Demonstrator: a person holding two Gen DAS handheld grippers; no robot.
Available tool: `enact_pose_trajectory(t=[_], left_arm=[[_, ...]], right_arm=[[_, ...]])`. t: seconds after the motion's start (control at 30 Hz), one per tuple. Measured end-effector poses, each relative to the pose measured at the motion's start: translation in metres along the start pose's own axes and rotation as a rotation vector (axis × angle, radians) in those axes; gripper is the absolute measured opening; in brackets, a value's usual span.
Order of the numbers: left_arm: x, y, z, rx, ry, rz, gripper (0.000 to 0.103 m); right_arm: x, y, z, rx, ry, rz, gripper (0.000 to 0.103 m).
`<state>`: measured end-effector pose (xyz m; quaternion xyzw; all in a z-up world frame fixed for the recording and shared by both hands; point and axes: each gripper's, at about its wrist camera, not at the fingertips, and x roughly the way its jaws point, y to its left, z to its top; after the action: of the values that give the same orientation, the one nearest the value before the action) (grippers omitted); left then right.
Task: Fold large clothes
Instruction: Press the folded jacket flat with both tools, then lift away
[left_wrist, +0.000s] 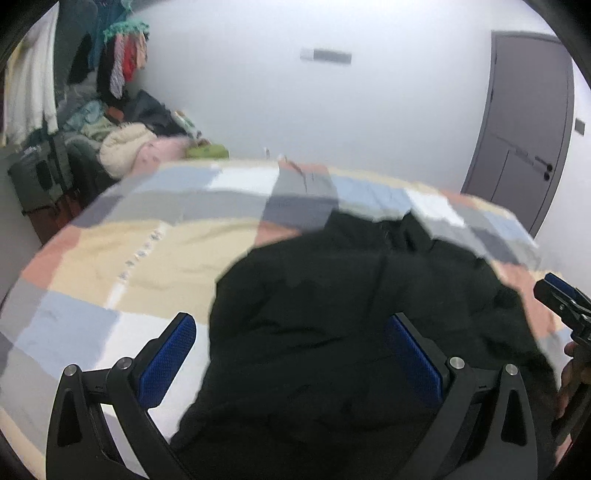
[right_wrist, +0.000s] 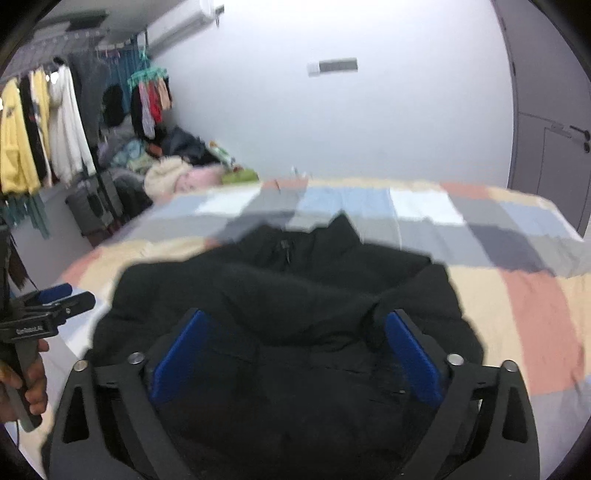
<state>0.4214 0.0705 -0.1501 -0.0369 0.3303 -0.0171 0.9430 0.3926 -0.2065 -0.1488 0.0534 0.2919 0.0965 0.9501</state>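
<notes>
While the black jacket (right_wrist: 280, 295) lay bunched on the patchwork bedspread (left_wrist: 129, 236), collar toward twelve o'clock, both tools hung above it with nothing in them. The right gripper (right_wrist: 295, 354) stood spread wide, blue pads clear of the cloth beneath. The left gripper (left_wrist: 291, 354) was equally wide, one finger over bare bedspread at nine o'clock, the other over dark fabric at three. Judging by this, the hem nearest the person sat doubled over the body, a fold apparently laid down and let go. Clothes piled far off at ten o'clock.
</notes>
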Motion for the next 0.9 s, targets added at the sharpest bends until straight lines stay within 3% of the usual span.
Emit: enact_pose_trajectory(t=[0.33,0.5,0.7,0.9], left_arm=[[-0.147,-0.027,0.033,0.034,-0.146,-0.038,0.103],[-0.203,-0.042,0.036,0.024,-0.125,0.005,0.103],[-0.271,-0.058,0.014,0.037,-0.136,-0.011,0.103],[-0.310,-0.063,-0.032,0.044,-0.096,-0.063,0.103]], right_arm=[[-0.128,0.036,0.050,-0.037,-0.157,0.007,0.101],[-0.183,0.052,0.055,-0.065,-0.209,-0.002,0.102],[-0.241,0.061,0.046,-0.079,-0.244,0.005,0.103],[-0.278,0.058,0.016,-0.053,-0.234,0.006,0.103]])
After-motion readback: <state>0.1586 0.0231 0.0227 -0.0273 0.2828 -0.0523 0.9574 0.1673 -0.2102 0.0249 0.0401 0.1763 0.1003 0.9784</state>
